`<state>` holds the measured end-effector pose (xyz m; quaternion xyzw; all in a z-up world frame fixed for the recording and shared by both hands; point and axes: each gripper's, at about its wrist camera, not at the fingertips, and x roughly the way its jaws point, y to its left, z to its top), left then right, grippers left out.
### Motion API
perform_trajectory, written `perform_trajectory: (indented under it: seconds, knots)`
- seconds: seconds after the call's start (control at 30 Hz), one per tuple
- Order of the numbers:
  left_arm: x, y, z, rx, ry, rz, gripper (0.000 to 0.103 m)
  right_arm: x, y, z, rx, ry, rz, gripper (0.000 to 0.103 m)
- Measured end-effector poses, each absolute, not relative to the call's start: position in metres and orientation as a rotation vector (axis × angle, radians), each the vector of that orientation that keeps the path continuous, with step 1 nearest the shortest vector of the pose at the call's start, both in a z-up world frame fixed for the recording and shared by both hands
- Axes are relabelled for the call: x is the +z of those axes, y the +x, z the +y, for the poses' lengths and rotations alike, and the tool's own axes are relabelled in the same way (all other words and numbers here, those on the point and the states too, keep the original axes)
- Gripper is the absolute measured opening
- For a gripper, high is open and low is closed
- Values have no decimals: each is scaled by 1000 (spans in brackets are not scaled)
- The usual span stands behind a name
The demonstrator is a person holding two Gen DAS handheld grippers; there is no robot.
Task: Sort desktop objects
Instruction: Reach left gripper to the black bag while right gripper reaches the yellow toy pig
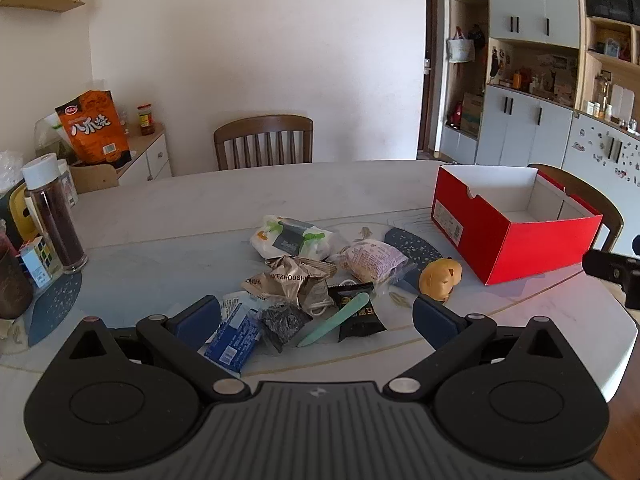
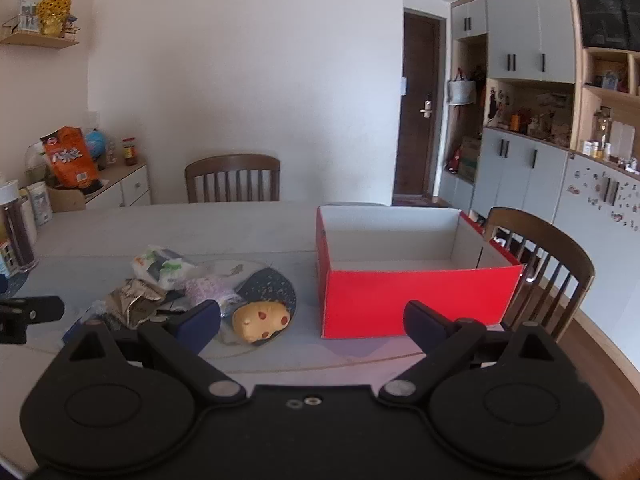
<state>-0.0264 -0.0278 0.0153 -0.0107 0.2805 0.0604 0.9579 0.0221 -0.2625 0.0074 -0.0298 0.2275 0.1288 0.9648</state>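
A pile of small objects lies mid-table: a white-green tissue pack [image 1: 290,236], a crumpled silver wrapper [image 1: 292,280], a pale purple snack bag [image 1: 372,260], a black packet [image 1: 358,316], a mint green stick [image 1: 334,326], a blue packet [image 1: 232,340] and a yellow toy [image 1: 440,278]. An open red box [image 1: 512,232] stands to the right, empty inside. My left gripper [image 1: 316,316] is open just before the pile, holding nothing. My right gripper [image 2: 312,320] is open and empty, between the yellow toy [image 2: 262,320] and the red box [image 2: 412,300].
A dark spice bottle [image 1: 54,216], a small colourful carton [image 1: 38,260] and an orange snack bag [image 1: 96,124] stand at the left. Wooden chairs stand behind the table [image 1: 264,142] and at its right [image 2: 548,264]. The table's right edge [image 1: 624,344] is near the box.
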Motion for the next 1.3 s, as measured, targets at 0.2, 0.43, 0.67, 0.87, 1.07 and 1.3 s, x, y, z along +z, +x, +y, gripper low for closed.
perform_trajectory:
  seconds: [0.2, 0.43, 0.67, 0.87, 1.07, 1.3]
  knots:
    - [16, -26, -33, 141, -24, 567, 103, 10, 20, -265, 319, -76, 455, 99]
    - [10, -20, -24, 151, -25, 576, 103, 8, 30, -258, 374, -90, 453, 99]
    - [-11, -9, 1, 169, -32, 605, 103, -2, 50, -244, 406, -105, 474, 99]
    - [-30, 8, 26, 178, -44, 643, 103, -17, 72, -229, 405, -119, 504, 98]
    - [-47, 27, 31, 131, -3, 656, 103, -36, 97, -215, 381, -134, 545, 98]
    - [-61, 48, 23, 75, 40, 648, 102, -56, 122, -201, 359, -136, 583, 97]
